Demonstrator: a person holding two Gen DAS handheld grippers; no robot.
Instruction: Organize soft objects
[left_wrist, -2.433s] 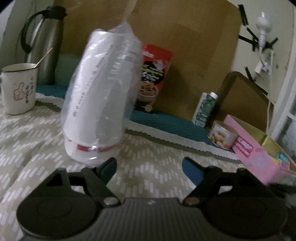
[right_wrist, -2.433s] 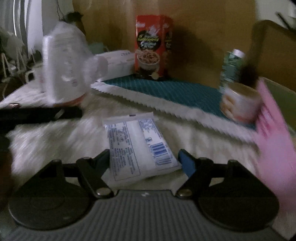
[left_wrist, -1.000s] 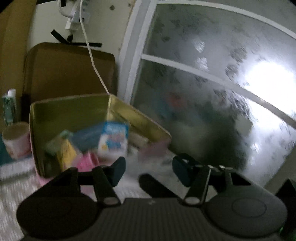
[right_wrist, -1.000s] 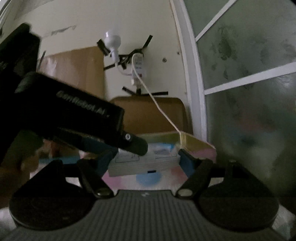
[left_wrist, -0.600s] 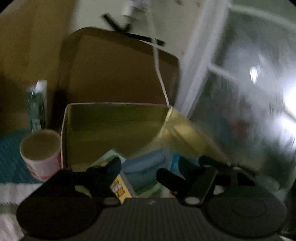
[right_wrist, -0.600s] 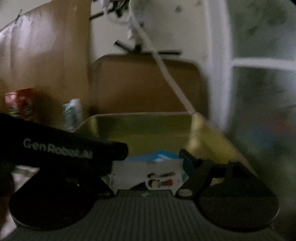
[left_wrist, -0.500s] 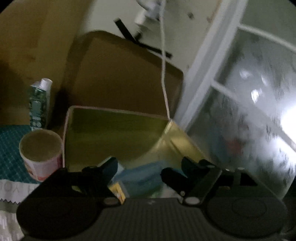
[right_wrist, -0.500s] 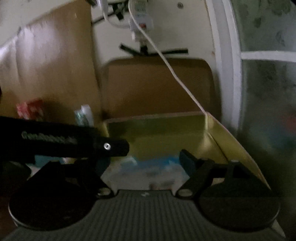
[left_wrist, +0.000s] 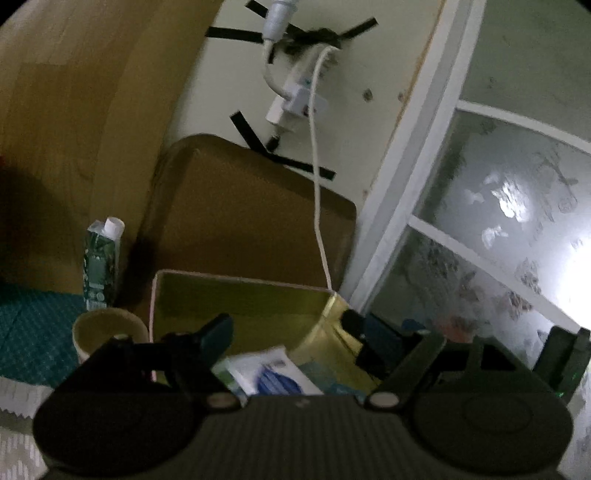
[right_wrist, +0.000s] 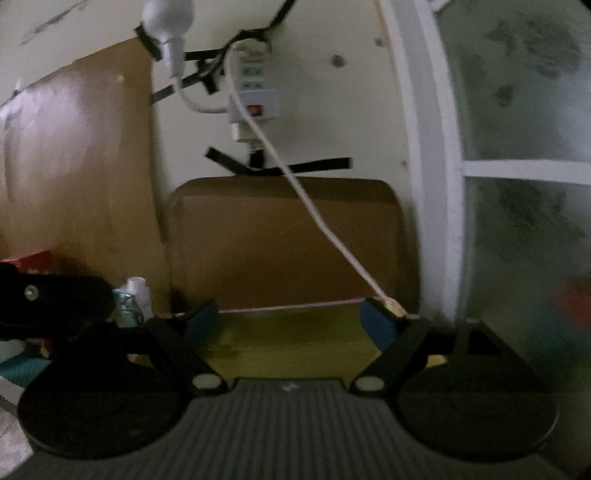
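At the left edge of the left wrist view stands a green carton (left_wrist: 99, 264) on the teal mat (left_wrist: 33, 325), with a paper cup (left_wrist: 107, 332) just beside it; neither belongs in the sorting. To their right sits the open gold-lined box (left_wrist: 240, 299), its rear wall against the brown board (left_wrist: 251, 218), a white cable (left_wrist: 317, 206) dropping to its back right corner. Inside it lie the soft packets (left_wrist: 269, 373), a white and blue one uppermost, directly below and ahead of the left gripper (left_wrist: 291, 330). Its jaws have just been opening and now stand spread with nothing between the pads; the packets lie under the gap, not in it.

In the right wrist view the left tool's black body (right_wrist: 55, 306) shows at the left margin, so the two hands are side by side over the same box (right_wrist: 295, 332). The right gripper (right_wrist: 290, 323) is also spread wide, its jaws having just been opening, and empty; past its pads only the box's bare gold wall shows, and the contents are hidden behind the tool's body.

Judging from this, both loads are already in the box. Any remaining soft things are out of sight in both views. Which hand is nearer to them I cannot tell.
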